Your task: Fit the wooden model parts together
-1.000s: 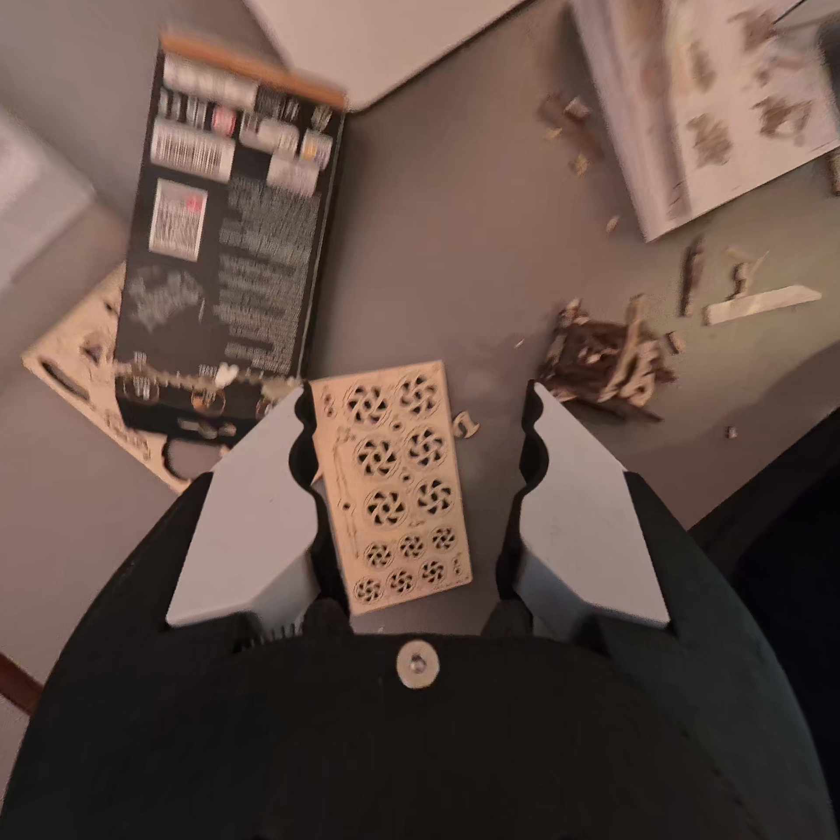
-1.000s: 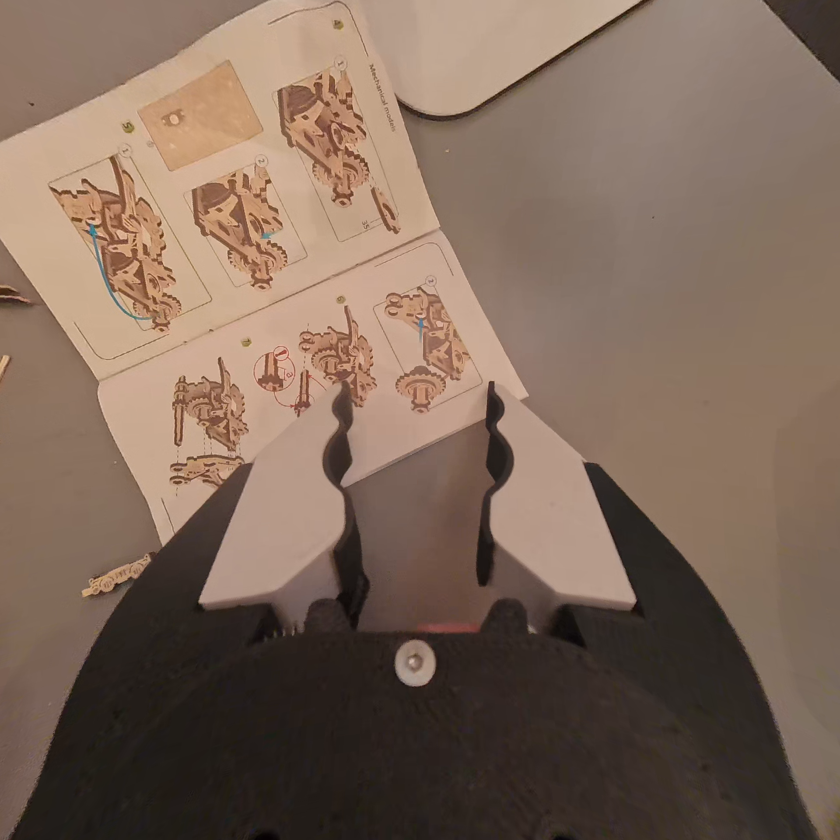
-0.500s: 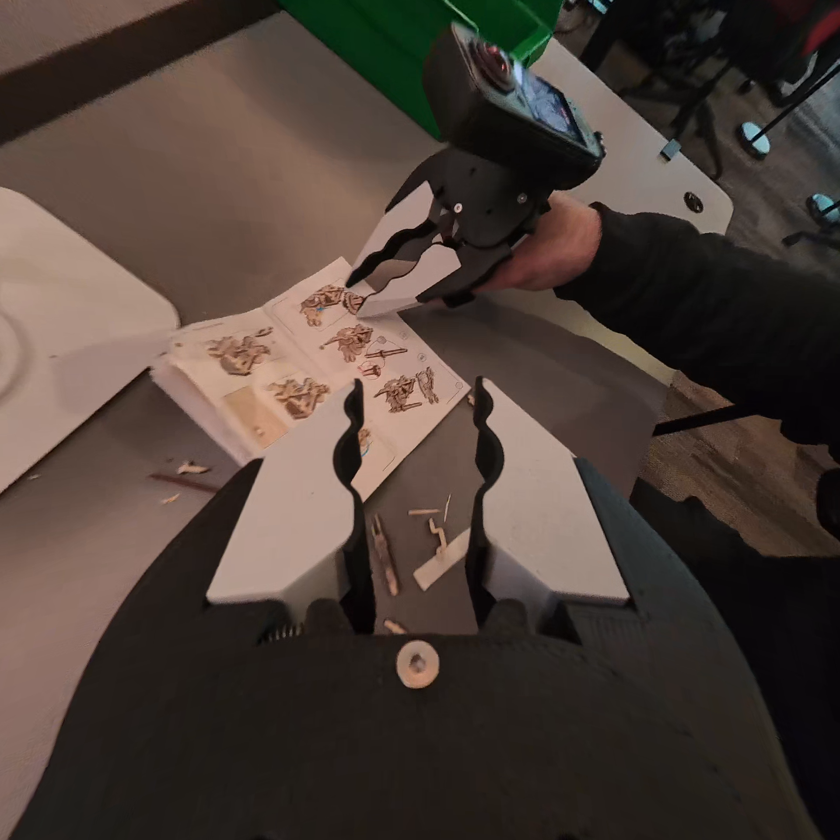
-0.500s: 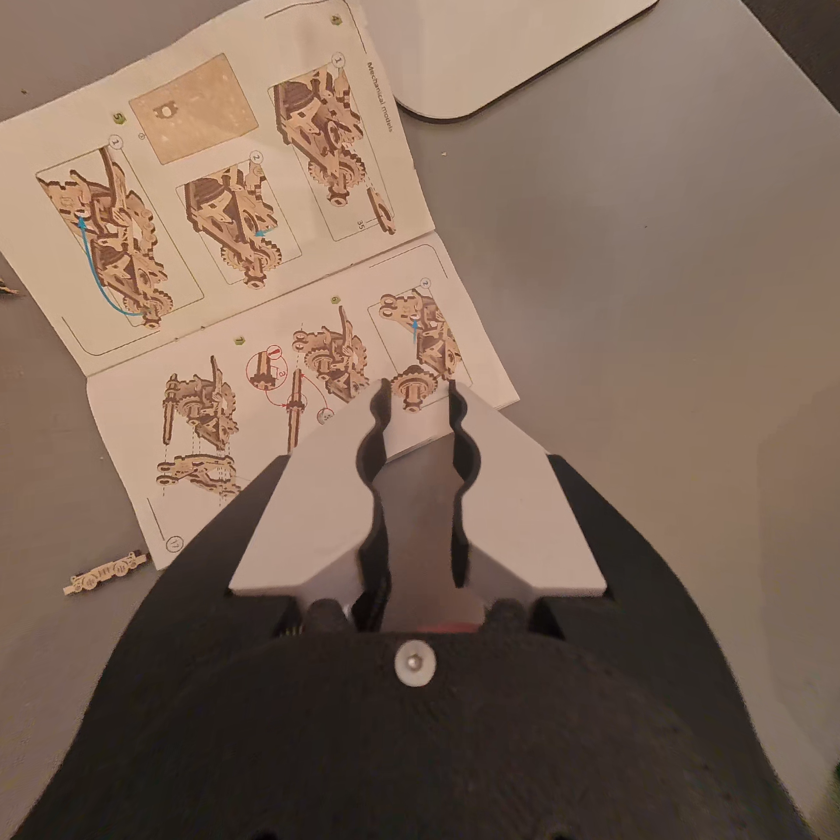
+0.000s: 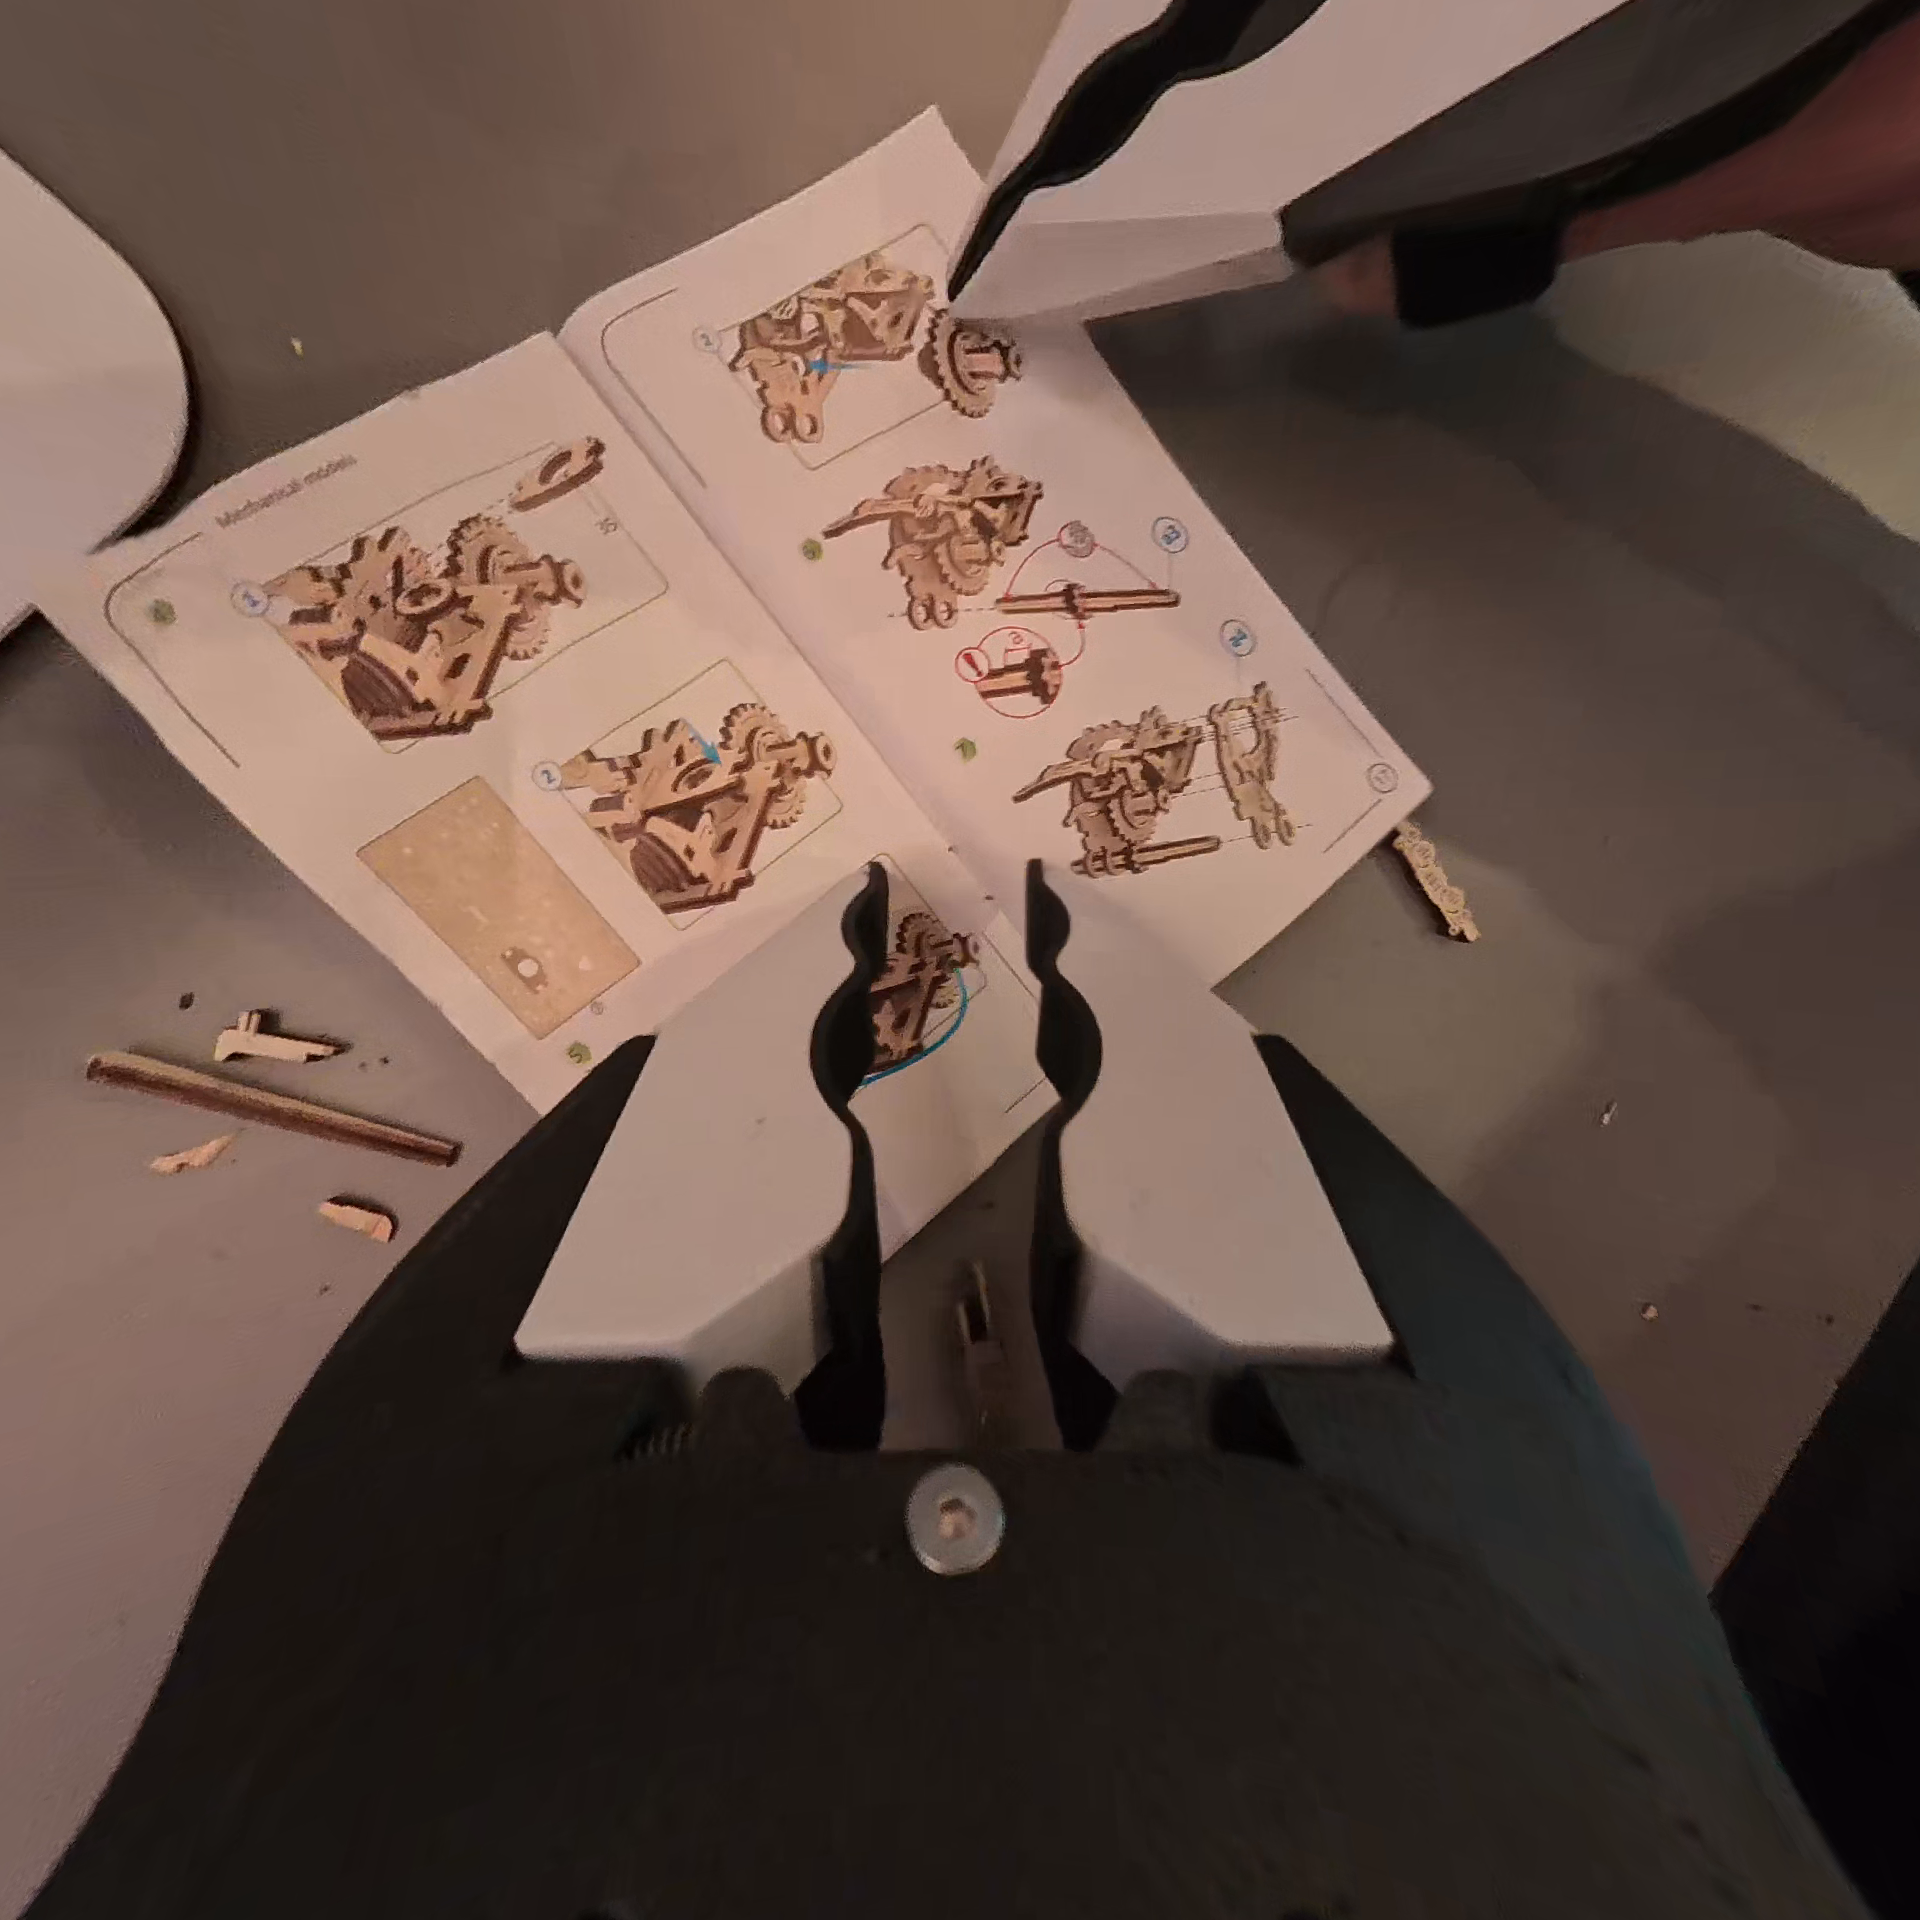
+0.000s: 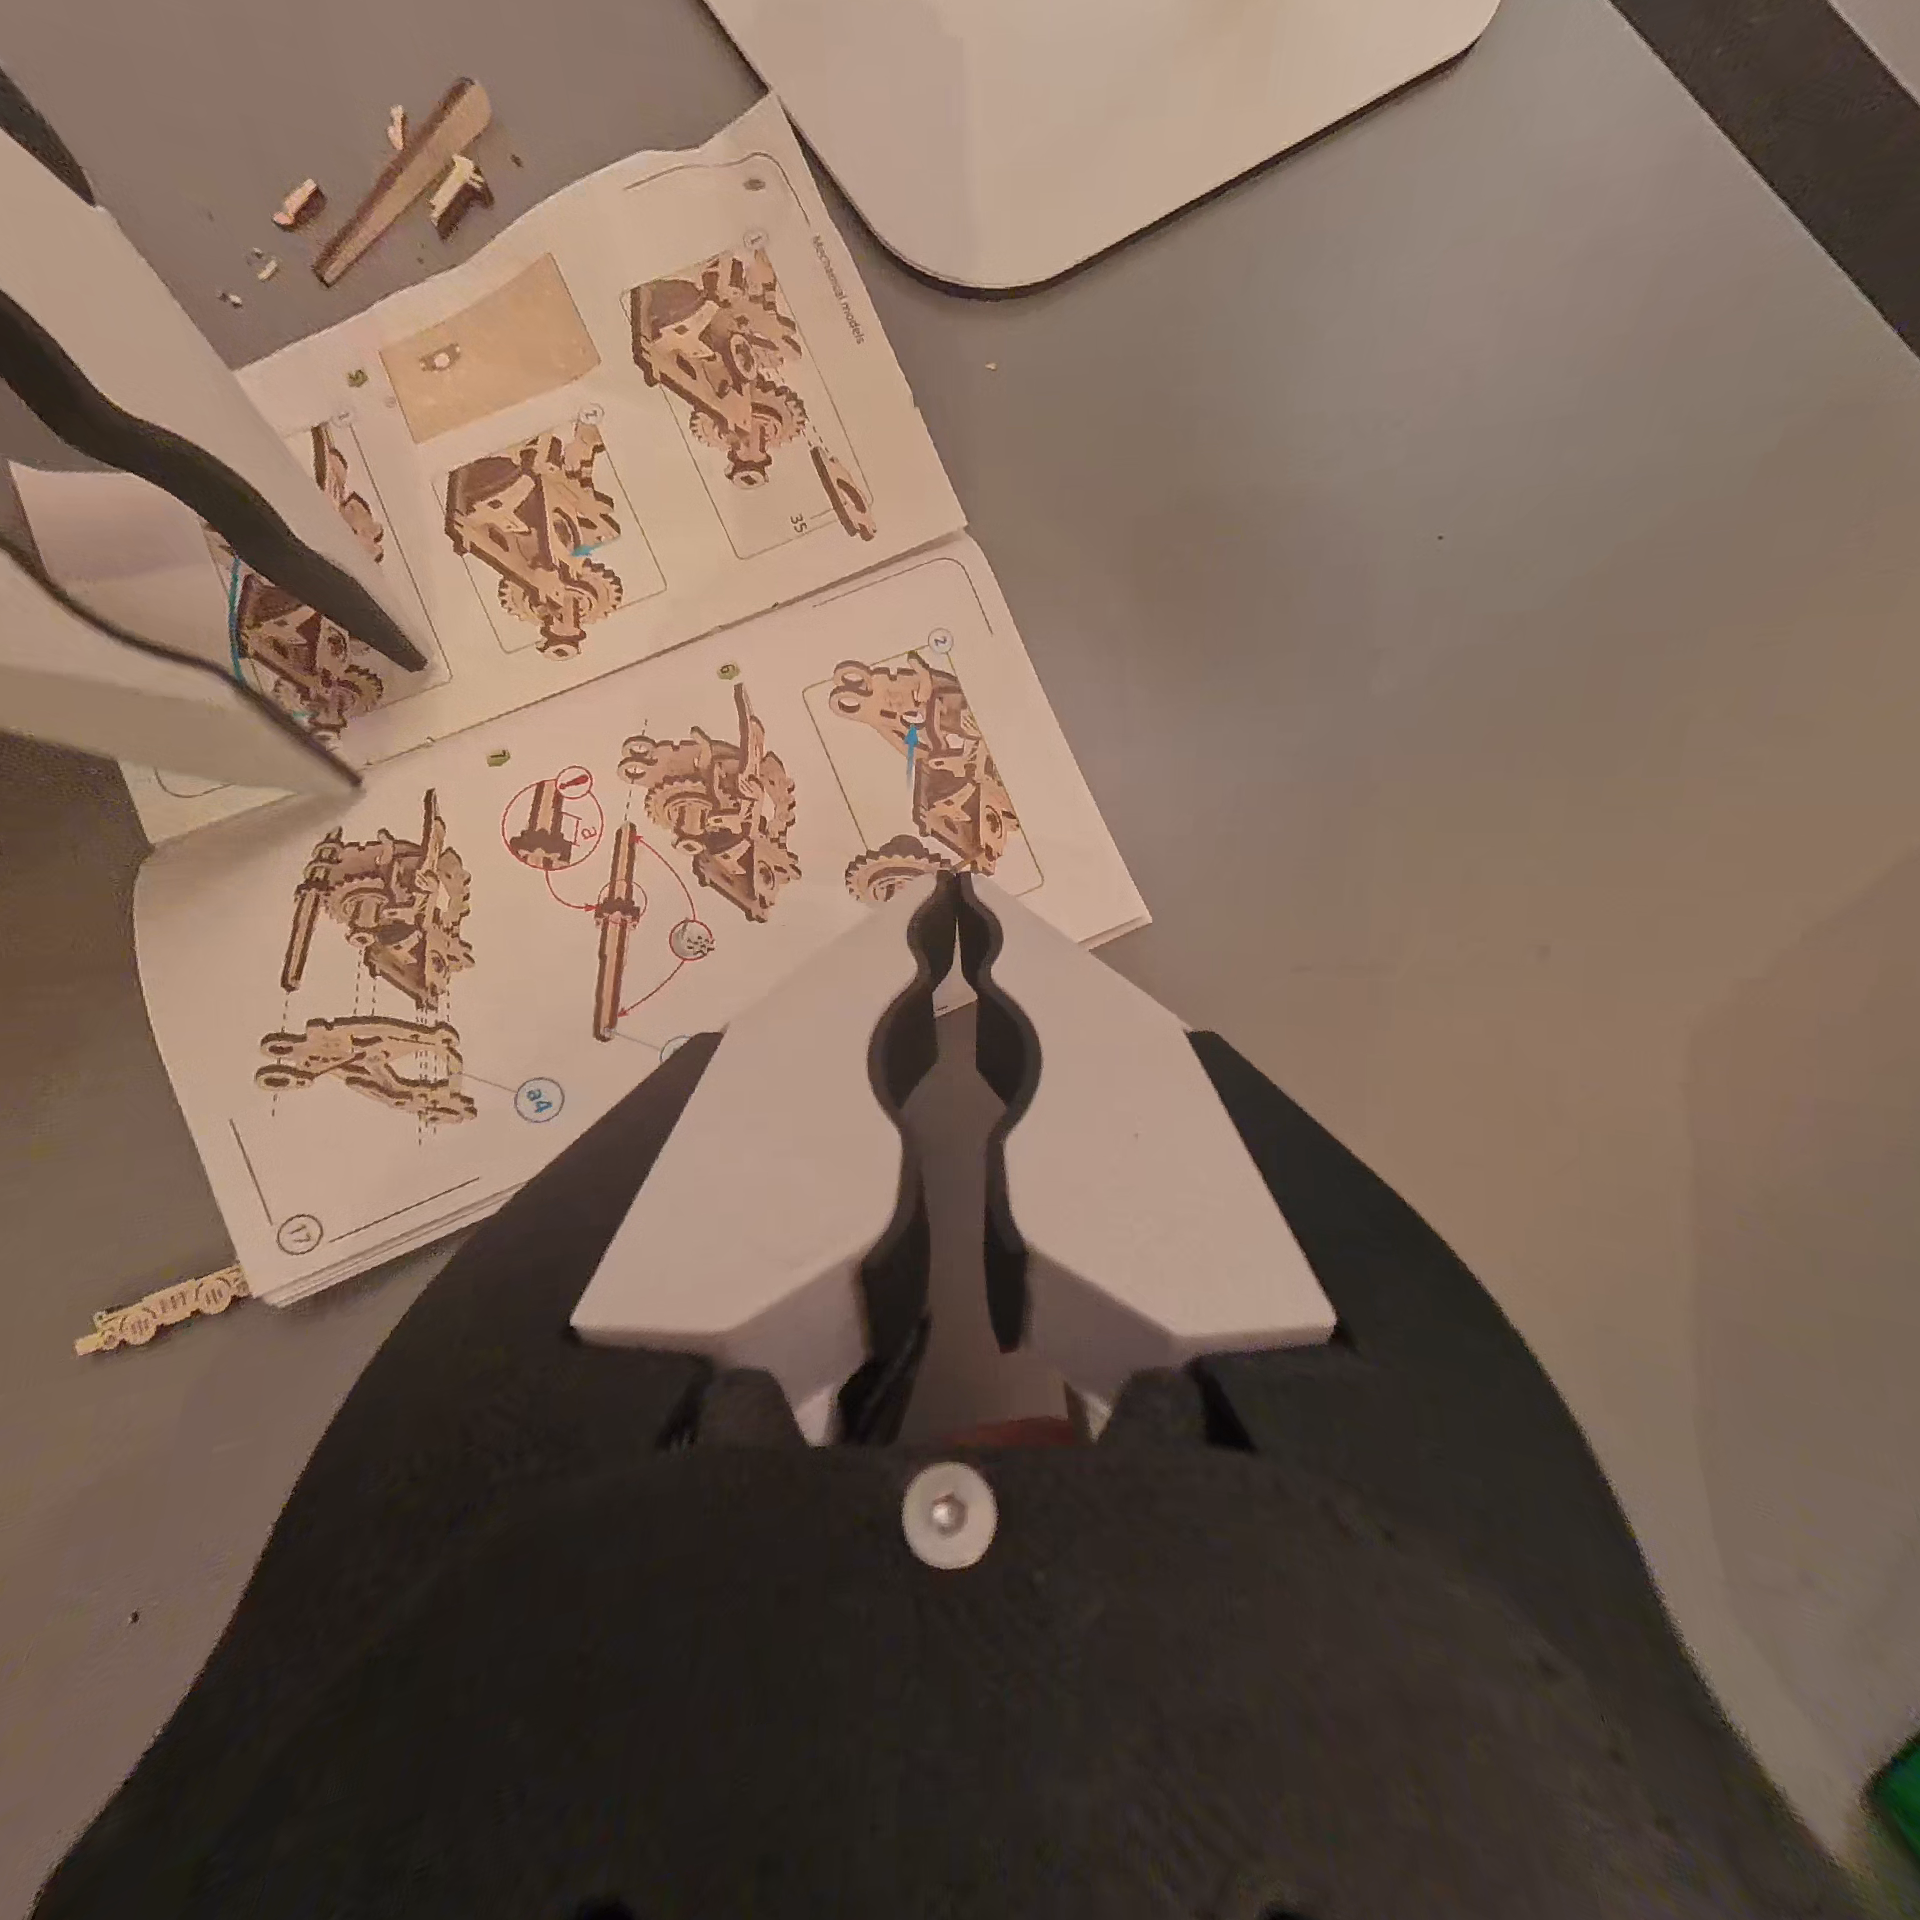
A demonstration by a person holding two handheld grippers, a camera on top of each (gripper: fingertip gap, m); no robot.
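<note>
An open instruction booklet (image 5: 727, 644) lies flat on the grey table and also shows in the right wrist view (image 6: 665, 644). My left gripper (image 5: 956, 873) is open and empty, hovering over the booklet's near edge; it also shows at the left of the right wrist view (image 6: 390, 722). My right gripper (image 6: 956, 883) is shut, its tips touching the booklet's outer edge; it shows in the left wrist view (image 5: 966, 286). I see nothing held between its pads. A thin wooden stick (image 5: 270, 1107) and small wooden offcuts (image 5: 275, 1039) lie left of the booklet.
A small toothed wooden strip (image 5: 1439, 883) lies by the booklet's corner, also in the right wrist view (image 6: 161, 1314). A white board (image 6: 1091, 125) lies beyond the booklet. A small wooden piece (image 5: 977, 1340) lies under my left gripper. A hand (image 5: 1766, 156) holds the right gripper. Tip to tip, the grippers are about 11 centimetres apart. To the thin wooden stick (image 5: 270, 1107): left tips about 11 centimetres, right tips about 20 centimetres. It is also in sight in the right wrist view (image 6: 400, 168).
My left gripper swung away from the wooden sheet and black box to the booklet, and its jaws narrowed. My right gripper closed from open to shut and came down onto the booklet's edge.
</note>
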